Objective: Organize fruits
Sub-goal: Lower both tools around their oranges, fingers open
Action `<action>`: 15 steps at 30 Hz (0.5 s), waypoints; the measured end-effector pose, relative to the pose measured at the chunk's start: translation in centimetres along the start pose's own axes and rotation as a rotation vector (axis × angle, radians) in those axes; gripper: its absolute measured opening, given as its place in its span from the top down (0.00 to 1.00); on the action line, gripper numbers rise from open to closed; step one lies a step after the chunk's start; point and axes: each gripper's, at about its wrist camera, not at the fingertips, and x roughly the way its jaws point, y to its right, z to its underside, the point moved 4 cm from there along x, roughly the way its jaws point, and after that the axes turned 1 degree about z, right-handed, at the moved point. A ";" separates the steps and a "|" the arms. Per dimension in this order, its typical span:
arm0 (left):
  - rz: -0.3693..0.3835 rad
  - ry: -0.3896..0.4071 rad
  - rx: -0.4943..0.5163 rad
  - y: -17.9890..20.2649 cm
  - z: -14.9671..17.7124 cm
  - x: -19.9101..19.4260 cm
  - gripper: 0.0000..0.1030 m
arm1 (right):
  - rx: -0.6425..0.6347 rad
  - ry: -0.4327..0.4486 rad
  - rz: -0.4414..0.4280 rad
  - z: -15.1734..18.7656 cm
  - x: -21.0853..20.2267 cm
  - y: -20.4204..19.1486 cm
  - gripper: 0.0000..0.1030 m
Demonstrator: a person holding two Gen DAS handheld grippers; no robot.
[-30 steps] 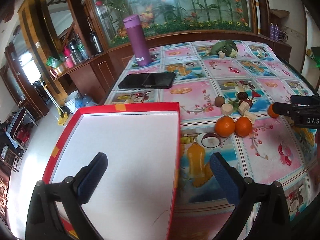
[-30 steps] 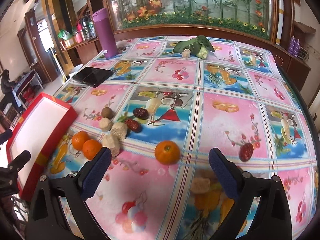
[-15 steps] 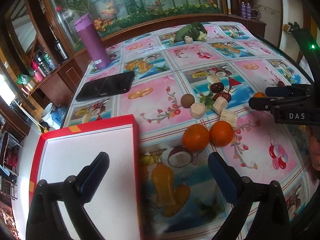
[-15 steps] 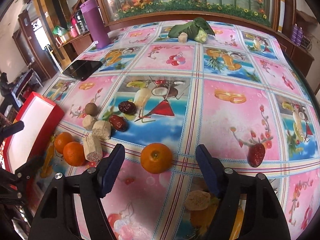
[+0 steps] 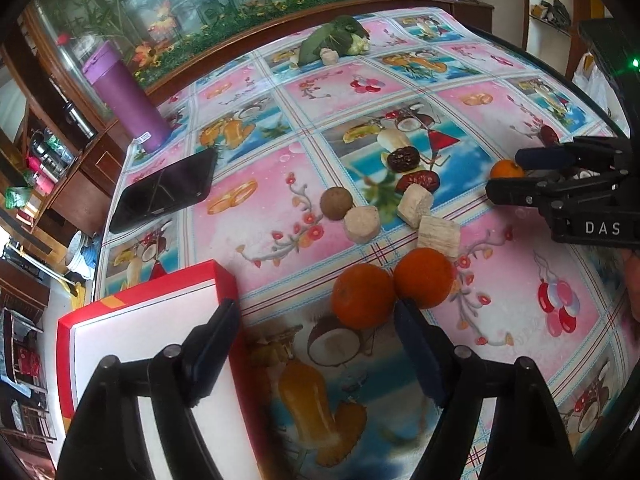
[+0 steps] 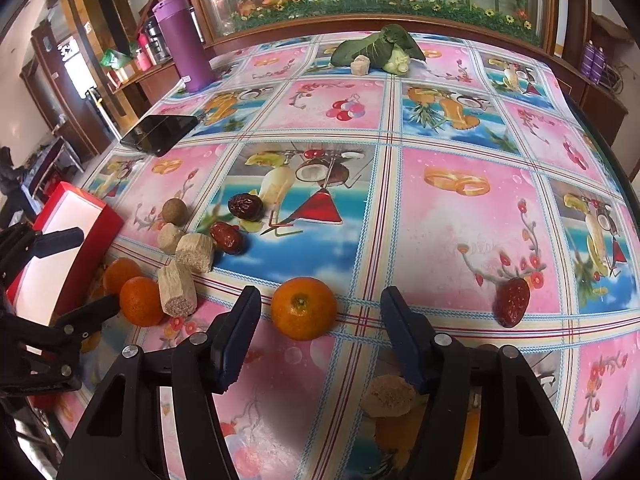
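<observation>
Two oranges (image 5: 362,295) (image 5: 424,277) lie side by side just beyond my open left gripper (image 5: 316,344); they also show in the right wrist view (image 6: 140,300). A third orange (image 6: 304,307) lies between the tips of my open right gripper (image 6: 320,336), which shows in the left wrist view (image 5: 516,176). A red tray with a white floor (image 5: 140,320) lies under the left gripper's left finger. Red dates (image 6: 245,206) (image 6: 513,306), a brown round fruit (image 5: 337,202) and pale cut chunks (image 5: 414,210) lie around.
A black phone (image 5: 164,192) and a purple flask (image 5: 128,100) stand at the far left. Leafy greens (image 6: 376,50) lie at the table's far edge. A pale chunk (image 6: 388,398) lies under the right gripper. The table edge curves at the right.
My left gripper has swung right from over the tray toward the two oranges. My right gripper has moved forward and narrowed around the third orange.
</observation>
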 end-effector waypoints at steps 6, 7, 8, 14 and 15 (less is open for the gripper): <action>0.059 -0.020 -0.001 -0.1 0.1 0.6 0.29 | 0.001 0.007 -0.002 0.0 0.0 0.1 0.52; 0.074 -0.020 -0.007 -0.2 0.1 0.7 0.30 | 0.000 0.007 -0.006 0.0 0.0 0.0 0.53; 0.085 -0.020 -0.010 -0.2 0.1 0.7 0.31 | 0.001 0.008 -0.010 0.0 0.0 0.0 0.54; 0.114 -0.022 0.000 0.5 -0.2 0.8 0.45 | 0.012 0.012 -0.041 0.0 -0.1 0.1 0.61; 0.117 -0.022 -0.001 0.5 -0.2 0.9 0.47 | 0.015 0.010 -0.046 0.0 -0.1 0.1 0.63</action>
